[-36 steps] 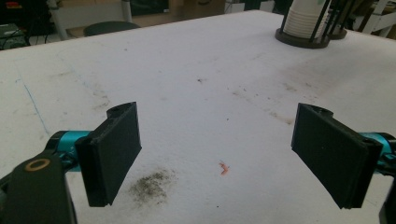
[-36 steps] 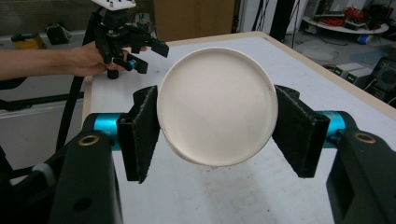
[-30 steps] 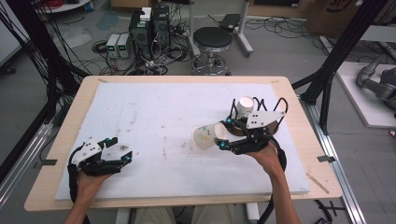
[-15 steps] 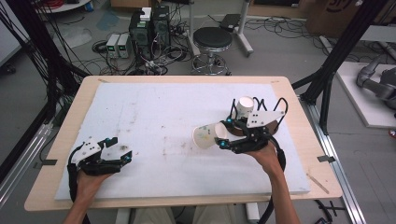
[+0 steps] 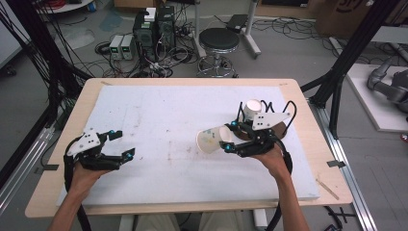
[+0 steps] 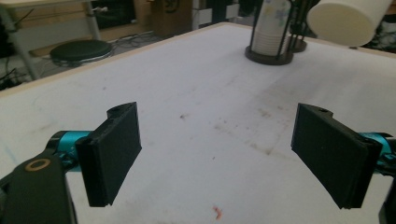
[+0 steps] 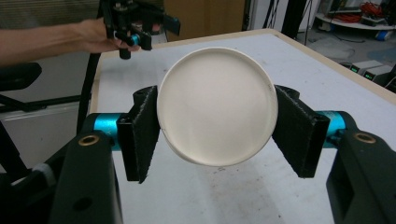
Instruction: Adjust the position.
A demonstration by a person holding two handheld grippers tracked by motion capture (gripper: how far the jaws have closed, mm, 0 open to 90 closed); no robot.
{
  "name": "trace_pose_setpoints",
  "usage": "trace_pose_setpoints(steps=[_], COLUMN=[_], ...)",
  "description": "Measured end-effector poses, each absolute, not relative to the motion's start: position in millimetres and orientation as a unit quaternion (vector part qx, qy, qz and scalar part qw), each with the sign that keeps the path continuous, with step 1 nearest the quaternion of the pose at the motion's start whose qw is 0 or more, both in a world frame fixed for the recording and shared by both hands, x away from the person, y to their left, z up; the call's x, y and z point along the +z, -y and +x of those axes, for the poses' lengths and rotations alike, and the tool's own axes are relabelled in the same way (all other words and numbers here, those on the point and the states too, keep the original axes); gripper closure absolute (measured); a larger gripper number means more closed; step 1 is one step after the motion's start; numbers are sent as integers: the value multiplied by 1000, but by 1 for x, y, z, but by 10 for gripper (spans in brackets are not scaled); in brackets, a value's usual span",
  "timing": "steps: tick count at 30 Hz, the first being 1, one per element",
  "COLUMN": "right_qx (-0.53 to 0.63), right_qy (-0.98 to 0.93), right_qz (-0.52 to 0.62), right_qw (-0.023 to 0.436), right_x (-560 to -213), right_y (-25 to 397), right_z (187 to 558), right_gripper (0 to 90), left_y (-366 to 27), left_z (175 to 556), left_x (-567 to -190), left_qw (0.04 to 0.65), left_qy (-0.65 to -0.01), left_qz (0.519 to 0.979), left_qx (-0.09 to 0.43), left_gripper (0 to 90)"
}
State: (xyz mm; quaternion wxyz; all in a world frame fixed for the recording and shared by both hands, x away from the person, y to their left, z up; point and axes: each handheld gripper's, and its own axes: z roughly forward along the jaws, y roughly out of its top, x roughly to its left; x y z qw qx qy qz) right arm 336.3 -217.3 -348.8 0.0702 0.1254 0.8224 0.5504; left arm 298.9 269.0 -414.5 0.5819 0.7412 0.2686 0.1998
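A white paper cup [image 5: 210, 140] is held on its side above the white mat, my right gripper [image 5: 229, 135] shut on it. In the right gripper view the cup's round base [image 7: 217, 105] faces the camera, with both black pads pressed on its sides. Just behind the right hand, a stack of paper cups [image 5: 251, 108] stands in a black wire holder [image 6: 269, 55]. My left gripper [image 5: 123, 143] hovers low over the mat's left side, open, with nothing between its fingers [image 6: 112, 154]. The held cup [image 6: 348, 16] appears at the top right of the left gripper view.
A white mat [image 5: 163, 115] covers most of the wooden table [image 5: 308, 120]. Beyond the far edge are a black stool [image 5: 219, 41], computer boxes [image 5: 154, 26] and cables on the floor. Black frame posts stand at both sides.
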Motion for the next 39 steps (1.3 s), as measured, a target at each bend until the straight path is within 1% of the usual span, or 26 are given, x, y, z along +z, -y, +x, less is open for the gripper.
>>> trace_pose_setpoints(steps=[4, 10, 15, 21, 30, 39], right_qx=[550, 547, 548, 552, 550, 553], right_qy=[-824, -827, -829, -828, -831, -831], right_qz=[118, 111, 101, 89, 79, 65], right_qw=[67, 61, 53, 38, 28, 20], right_x=[-347, -344, -341, -341, -342, -342], right_y=[213, 207, 203, 197, 189, 184], right_z=[338, 340, 342, 343, 343, 344], right_gripper=[368, 368, 369, 369, 369, 369], left_y=[-263, -256, -246, -222, -179, -154], left_z=[307, 313, 320, 330, 341, 343], left_x=[-400, -392, -385, -374, -360, -357], left_qw=[580, 588, 615, 637, 635, 635], left_qy=[-235, -207, -159, -109, -72, -52], left_qz=[757, 765, 763, 760, 768, 770], left_qx=[187, 163, 116, 77, 43, 30], left_gripper=[157, 154, 154, 154, 153, 153])
